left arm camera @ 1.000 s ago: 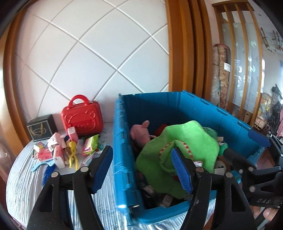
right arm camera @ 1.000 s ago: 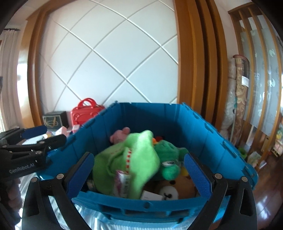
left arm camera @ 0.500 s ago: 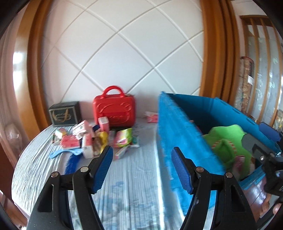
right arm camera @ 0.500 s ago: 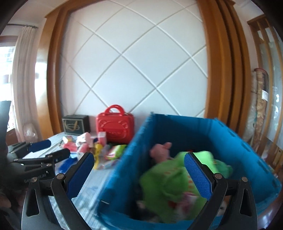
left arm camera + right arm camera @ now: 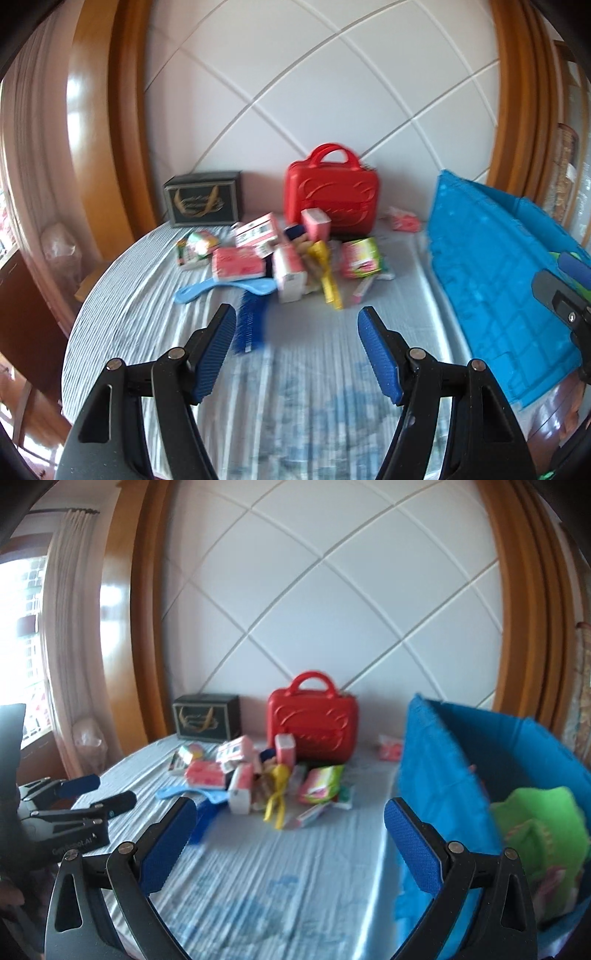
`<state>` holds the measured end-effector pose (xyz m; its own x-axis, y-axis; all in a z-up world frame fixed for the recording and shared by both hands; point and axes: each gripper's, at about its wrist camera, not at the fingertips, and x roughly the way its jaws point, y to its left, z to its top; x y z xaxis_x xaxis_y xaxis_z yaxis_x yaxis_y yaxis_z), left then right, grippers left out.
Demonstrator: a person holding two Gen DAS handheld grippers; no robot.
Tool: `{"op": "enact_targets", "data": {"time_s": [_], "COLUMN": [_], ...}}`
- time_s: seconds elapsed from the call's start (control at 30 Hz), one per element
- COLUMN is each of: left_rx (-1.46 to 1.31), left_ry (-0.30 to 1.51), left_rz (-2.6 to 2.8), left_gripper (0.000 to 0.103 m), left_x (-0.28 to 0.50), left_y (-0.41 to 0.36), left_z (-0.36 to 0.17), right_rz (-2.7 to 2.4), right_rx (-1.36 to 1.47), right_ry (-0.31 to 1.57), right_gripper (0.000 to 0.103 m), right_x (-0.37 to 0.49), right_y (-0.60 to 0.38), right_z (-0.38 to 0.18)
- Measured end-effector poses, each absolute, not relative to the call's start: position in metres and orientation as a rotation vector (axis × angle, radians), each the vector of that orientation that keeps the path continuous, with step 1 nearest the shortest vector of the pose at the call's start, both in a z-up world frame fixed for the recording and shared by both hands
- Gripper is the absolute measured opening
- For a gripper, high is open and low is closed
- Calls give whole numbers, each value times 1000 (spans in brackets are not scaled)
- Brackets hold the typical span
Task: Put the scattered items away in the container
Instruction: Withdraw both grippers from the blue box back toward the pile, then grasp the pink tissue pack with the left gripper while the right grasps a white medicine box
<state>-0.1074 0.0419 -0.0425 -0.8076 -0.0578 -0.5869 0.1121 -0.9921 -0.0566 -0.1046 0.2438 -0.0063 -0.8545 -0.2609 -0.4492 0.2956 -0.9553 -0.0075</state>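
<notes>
Both grippers hang over a round worktop [image 5: 155,332] covered with a pale blue striped cloth, and both face a heap of small things near the far wall. The left gripper [image 5: 297,332] has its jaws open with nothing between them; its blue pads frame bare cloth just short of the heap. The right gripper [image 5: 290,827] also has its jaws spread wide and empty. The blue crate [image 5: 443,775] stands on the right side of the worktop, well apart from the heap, with a green soft toy [image 5: 535,827] lying inside it. The scattered things lie in a loose pile: pink and white small boxes [image 5: 291,273], a green packet [image 5: 360,256], a yellow plastic piece [image 5: 327,277], a light blue flat plastic piece [image 5: 221,288] and a dark blue brush [image 5: 251,325] nearest the left gripper. Behind the pile a red toy case [image 5: 332,199] with a handle stands upright against the wall, and a black box [image 5: 203,203] with gold print sits to its left. A small pink packet [image 5: 404,221] lies alone between the red case and the crate.
</notes>
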Motion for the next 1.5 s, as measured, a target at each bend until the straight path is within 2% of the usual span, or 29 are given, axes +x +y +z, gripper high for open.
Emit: {"op": "enact_targets", "data": {"time_s": [0.43,0.87,1.3,1.5], "left_rx": [1043,1198,1466,1508], "left_ry": [204,218,116,72], "left_rz": [-2762,-2612,-2739,-2754], "left_gripper": [68,68,68,68], "left_x": [-161,-236,-351,-398], "left_y": [-8,-53,1,20], "left_z": [-76,-128,-200,-215], "right_rz": [-2719,-2644,-2658,-2629], "right_rx": [828,1062,1406,1506], "right_ry": [92,17,-83,-167], "right_gripper": [103,103,103,103], "right_x": [-192,-301,-363,-405], "right_y": [221,211,233,240], "right_z": [-42,-109,-184,-215]}}
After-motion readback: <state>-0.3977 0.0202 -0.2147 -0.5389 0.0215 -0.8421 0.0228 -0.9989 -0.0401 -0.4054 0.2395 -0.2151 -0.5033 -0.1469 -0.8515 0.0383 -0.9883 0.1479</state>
